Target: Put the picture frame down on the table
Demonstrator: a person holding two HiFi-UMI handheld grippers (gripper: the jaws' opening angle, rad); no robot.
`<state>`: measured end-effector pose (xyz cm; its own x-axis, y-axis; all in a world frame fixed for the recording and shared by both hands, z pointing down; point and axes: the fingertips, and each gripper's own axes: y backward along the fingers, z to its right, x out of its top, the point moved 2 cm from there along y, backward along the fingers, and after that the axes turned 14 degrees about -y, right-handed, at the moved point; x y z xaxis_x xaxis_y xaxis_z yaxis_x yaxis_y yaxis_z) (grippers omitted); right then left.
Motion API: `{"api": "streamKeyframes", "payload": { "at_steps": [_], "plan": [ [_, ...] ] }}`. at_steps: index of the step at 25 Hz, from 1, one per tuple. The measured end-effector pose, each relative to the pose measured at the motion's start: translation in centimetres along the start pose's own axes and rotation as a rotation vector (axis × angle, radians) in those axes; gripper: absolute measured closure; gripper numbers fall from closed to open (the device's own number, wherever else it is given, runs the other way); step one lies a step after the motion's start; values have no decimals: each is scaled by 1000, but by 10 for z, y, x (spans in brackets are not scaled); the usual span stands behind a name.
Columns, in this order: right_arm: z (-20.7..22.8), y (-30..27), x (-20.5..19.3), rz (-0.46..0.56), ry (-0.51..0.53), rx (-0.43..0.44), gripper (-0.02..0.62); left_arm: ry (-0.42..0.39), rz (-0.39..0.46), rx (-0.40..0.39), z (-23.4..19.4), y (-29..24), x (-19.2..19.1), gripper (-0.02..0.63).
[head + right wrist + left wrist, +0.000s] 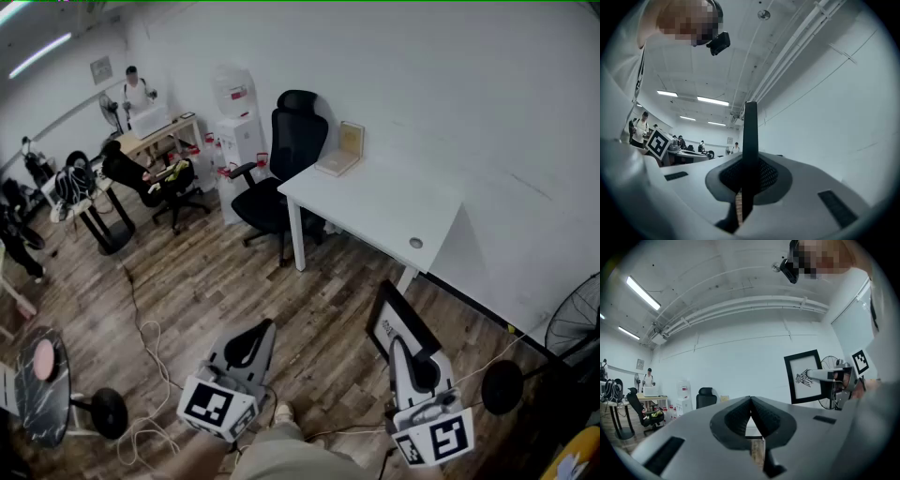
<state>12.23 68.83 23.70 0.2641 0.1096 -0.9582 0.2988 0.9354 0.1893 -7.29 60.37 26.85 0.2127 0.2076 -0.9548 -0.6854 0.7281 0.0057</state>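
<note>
Holding the picture frame (386, 317) edge-on in my clenched right gripper (397, 343), apparently over the floor (216, 281), short of the white table (375, 202); my left gripper (266, 328) is closed, empty.

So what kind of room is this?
Probably an office or shared workroom. There is a white table against the wall, a black office chair beside it, and a water cooler farther back.
</note>
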Motion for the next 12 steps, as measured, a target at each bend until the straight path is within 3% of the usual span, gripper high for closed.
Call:
{"api": "streamKeyframes", "payload": {
  "at_steps": [12],
  "plan": [
    [11, 3, -6, -18, -45, 1, 563, -13, 2, -28, 12, -4, 2, 584]
  ]
}}
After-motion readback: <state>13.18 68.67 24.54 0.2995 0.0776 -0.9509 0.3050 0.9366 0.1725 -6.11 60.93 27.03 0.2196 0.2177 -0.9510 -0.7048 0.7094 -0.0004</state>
